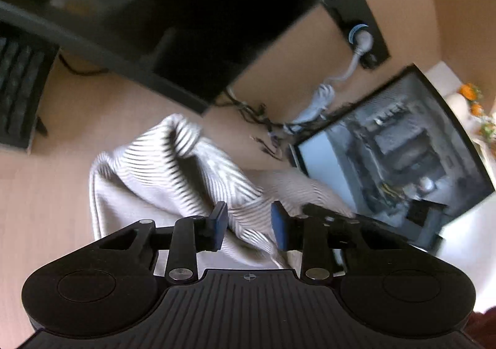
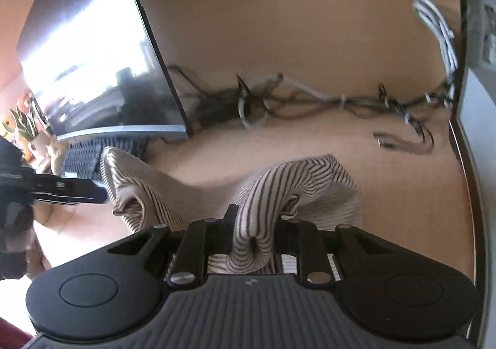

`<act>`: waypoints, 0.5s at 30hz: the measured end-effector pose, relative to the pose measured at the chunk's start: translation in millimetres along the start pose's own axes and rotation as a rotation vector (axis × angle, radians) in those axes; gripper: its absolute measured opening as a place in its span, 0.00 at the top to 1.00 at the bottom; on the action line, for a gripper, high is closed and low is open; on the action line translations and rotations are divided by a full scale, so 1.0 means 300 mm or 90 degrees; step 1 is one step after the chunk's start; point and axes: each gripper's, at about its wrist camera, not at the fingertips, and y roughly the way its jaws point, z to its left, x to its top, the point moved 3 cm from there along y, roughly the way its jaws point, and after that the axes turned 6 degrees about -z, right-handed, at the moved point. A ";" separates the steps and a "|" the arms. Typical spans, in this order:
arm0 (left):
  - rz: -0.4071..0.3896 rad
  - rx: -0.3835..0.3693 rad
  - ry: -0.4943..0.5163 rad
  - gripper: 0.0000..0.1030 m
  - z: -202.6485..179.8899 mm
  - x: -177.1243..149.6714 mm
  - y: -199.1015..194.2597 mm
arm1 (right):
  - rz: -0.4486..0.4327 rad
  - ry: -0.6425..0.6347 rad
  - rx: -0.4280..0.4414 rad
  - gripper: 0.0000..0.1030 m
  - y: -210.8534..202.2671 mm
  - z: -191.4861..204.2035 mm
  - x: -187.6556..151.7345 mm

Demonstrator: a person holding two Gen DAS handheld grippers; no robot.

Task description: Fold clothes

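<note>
A white garment with thin black stripes (image 1: 173, 175) lies crumpled on the light wooden desk (image 1: 62, 194). My left gripper (image 1: 249, 226) is open, its blue pads on either side of a fold of the striped cloth without pinching it. In the right wrist view my right gripper (image 2: 254, 234) is shut on a bunched fold of the striped garment (image 2: 272, 194) and holds it just above the desk (image 2: 310, 39). The left gripper also shows at the left edge of the right wrist view (image 2: 68, 189), next to the garment's far end.
A monitor (image 1: 393, 156) stands right of the garment, also in the right wrist view (image 2: 93, 54). A black keyboard (image 1: 18, 85) lies at the left. A tangle of cables (image 2: 310, 98) lies behind the garment. A dark monitor base (image 1: 217, 23) stands behind.
</note>
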 end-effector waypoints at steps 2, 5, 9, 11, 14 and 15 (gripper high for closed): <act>0.007 0.022 -0.018 0.65 0.030 -0.033 -0.005 | 0.030 0.007 -0.018 0.82 0.013 -0.018 -0.046; 0.009 0.059 -0.066 0.37 0.090 -0.057 -0.007 | 0.055 0.021 -0.046 0.81 0.028 -0.027 -0.107; -0.006 0.090 -0.108 0.21 0.151 -0.054 -0.027 | 0.061 0.035 -0.078 0.71 0.024 -0.048 -0.164; -0.006 0.099 -0.120 0.14 0.169 -0.053 -0.022 | 0.056 0.034 -0.095 0.58 0.011 -0.051 -0.185; -0.002 0.123 -0.115 0.11 0.166 -0.052 0.014 | 0.046 0.039 -0.111 0.48 -0.011 -0.053 -0.206; -0.001 0.132 -0.107 0.11 0.154 -0.049 0.031 | 0.044 0.041 -0.111 0.47 -0.015 -0.052 -0.209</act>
